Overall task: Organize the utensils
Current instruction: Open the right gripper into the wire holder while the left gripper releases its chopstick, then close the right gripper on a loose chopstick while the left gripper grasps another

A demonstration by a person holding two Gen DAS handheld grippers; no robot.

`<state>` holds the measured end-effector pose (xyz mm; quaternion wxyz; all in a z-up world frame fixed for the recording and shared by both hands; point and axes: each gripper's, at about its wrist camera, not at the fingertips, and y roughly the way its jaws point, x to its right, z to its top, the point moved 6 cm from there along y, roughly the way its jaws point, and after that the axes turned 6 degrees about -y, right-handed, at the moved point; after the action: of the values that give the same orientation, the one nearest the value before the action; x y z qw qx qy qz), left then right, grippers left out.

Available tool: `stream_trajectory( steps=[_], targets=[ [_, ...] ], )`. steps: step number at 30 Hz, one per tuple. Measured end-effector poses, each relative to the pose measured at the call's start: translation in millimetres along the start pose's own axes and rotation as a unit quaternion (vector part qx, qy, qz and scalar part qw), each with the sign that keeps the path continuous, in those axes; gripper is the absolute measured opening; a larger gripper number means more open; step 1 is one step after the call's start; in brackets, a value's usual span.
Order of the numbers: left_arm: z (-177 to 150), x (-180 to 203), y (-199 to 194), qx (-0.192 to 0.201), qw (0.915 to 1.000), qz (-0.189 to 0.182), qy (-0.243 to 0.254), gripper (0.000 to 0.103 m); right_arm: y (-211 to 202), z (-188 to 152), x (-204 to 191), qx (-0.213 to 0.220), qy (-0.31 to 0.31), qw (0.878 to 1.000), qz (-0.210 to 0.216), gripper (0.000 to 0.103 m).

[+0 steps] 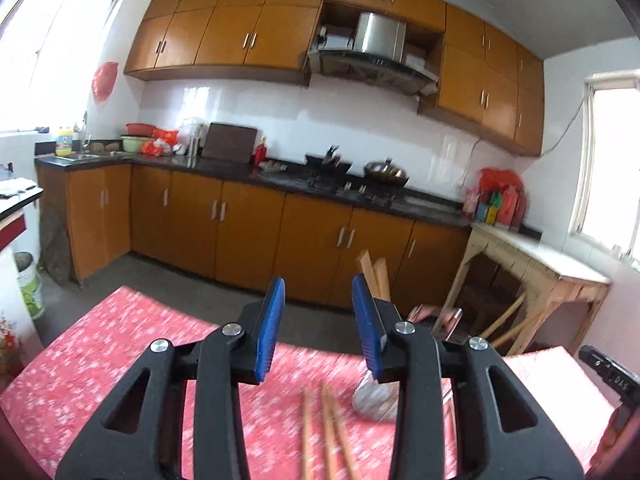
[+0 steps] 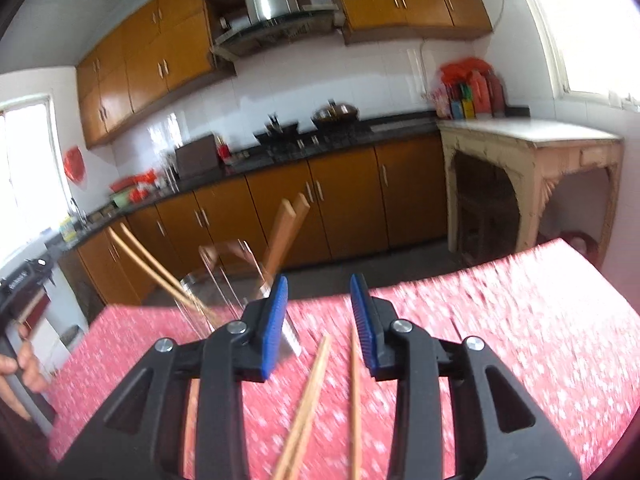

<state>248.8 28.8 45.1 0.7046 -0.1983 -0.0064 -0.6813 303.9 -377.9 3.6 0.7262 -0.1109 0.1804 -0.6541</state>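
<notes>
Loose wooden chopsticks [image 1: 326,432] lie on the red patterned tablecloth [image 1: 100,360], below my open, empty left gripper [image 1: 319,312]. A clear holder [image 1: 444,326] behind its right finger holds wooden utensils [image 1: 374,276] and two chopsticks [image 1: 516,322]; a crumpled white object [image 1: 372,398] lies beside it. In the right wrist view, my right gripper [image 2: 319,310] is open and empty above loose chopsticks [image 2: 316,396] on the cloth [image 2: 520,340]. The clear holder [image 2: 224,284] stands just left of its left finger, with wooden spatulas [image 2: 286,228] and two leaning chopsticks [image 2: 156,266] in it.
Brown kitchen cabinets and a dark counter [image 1: 280,180] with a stove run along the far wall. An old wooden side table [image 2: 532,152] stands at the right. The other gripper's black body [image 1: 612,372] shows at the table's right edge. A hand [image 2: 16,372] shows at the left.
</notes>
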Motion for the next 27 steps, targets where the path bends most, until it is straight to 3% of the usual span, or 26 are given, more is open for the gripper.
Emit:
stream_trajectory(
  steps=[7, 14, 18, 27],
  targets=[
    [-74.7, -29.5, 20.9, -0.091, 0.9948, 0.039, 0.022, 0.036, 28.5, -83.5, 18.2, -0.100, 0.007, 0.995, -0.019, 0.033],
    [-149.9, -36.5, 32.7, -0.187, 0.9794, 0.049, 0.059, 0.036, 46.6, -152.0, 14.0, -0.190, 0.006, 0.982, -0.015, 0.033],
    [-174.9, -31.8, 31.6, -0.223, 0.9712, 0.039, 0.076, 0.036, 45.7, -164.1, 9.2, -0.203, -0.005, 0.979, -0.014, 0.033],
    [-199.0, -28.9, 26.5, -0.259, 0.9629, 0.029, 0.072, 0.036, 47.2, -171.7, 4.2, -0.217, -0.034, 0.975, -0.026, 0.031]
  ],
)
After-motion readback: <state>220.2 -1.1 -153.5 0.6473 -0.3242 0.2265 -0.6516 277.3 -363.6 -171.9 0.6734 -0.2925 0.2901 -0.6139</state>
